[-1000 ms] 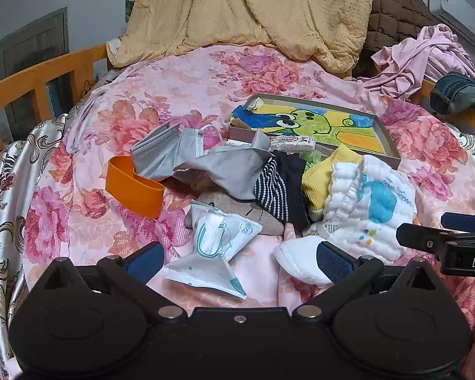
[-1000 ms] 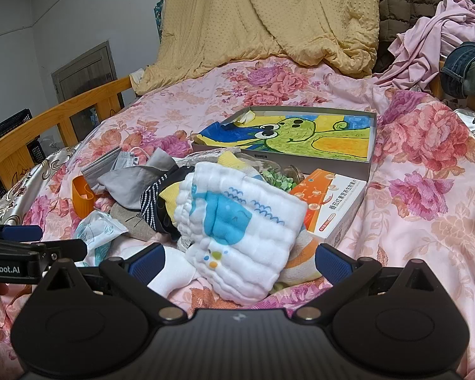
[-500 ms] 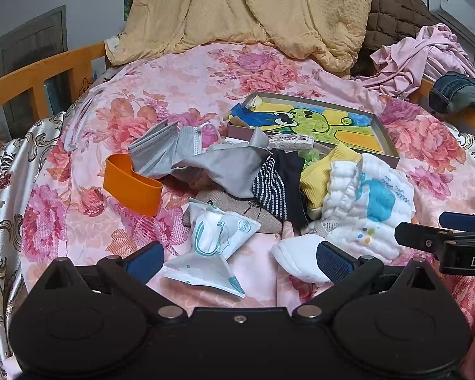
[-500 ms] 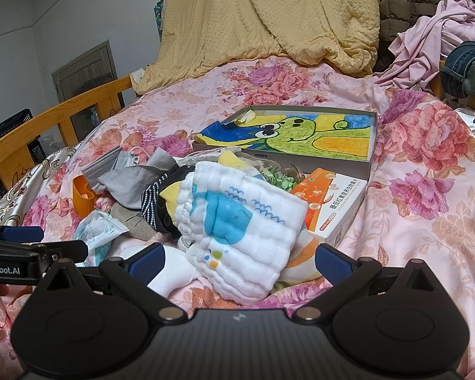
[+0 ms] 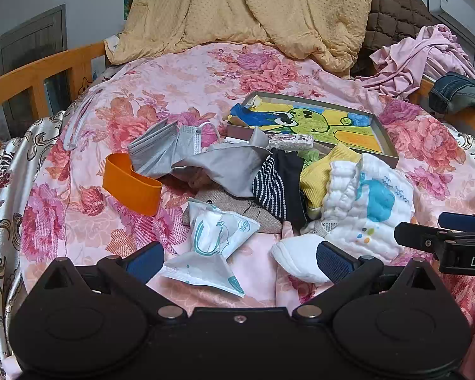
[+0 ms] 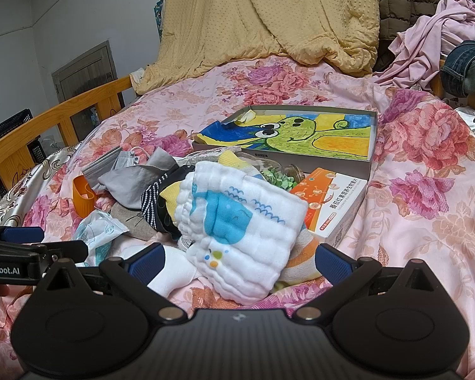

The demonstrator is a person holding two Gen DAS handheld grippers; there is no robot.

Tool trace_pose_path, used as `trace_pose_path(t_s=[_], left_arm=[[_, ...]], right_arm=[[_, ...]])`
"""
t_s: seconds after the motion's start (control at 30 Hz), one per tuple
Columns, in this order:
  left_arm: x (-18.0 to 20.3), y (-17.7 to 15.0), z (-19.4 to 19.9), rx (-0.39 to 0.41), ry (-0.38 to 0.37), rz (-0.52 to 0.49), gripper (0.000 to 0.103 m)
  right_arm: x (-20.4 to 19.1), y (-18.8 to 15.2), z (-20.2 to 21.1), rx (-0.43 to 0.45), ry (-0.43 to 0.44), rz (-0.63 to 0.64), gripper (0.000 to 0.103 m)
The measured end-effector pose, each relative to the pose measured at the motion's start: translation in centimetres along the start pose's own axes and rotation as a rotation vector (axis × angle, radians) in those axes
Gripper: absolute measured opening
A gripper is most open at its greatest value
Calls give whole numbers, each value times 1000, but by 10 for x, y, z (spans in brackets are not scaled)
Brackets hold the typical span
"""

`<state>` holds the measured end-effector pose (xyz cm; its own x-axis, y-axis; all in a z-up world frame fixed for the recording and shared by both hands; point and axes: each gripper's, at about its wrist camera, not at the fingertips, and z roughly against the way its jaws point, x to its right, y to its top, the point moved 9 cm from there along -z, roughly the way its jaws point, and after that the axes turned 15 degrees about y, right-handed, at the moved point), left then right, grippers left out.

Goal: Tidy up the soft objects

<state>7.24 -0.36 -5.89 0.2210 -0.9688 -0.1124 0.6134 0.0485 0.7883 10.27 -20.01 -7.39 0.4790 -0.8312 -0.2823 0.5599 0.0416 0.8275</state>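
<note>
Both our grippers — left gripper point(image 5: 237, 258), right gripper point(image 6: 239, 258) — gape empty. The white muslin cloth point(image 6: 237, 224), at twelve o'clock, looks light, floppy — we'd pinch its thick folded edge.

Bare bedspread point(image 6: 427, 221) lies open to the right of the clutter — the white cloth point(image 6: 237, 221), orange box point(image 6: 329, 202) and tray point(image 6: 372, 145) crowd the middle.
</note>
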Motion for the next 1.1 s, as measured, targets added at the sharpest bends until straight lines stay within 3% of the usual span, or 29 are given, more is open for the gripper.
trace_pose_path(t_s=[1.1], left_arm=[[8,-2,2,-1,-8,2,102]], right_arm=[[0,0,-1,-1,0,-1,103]])
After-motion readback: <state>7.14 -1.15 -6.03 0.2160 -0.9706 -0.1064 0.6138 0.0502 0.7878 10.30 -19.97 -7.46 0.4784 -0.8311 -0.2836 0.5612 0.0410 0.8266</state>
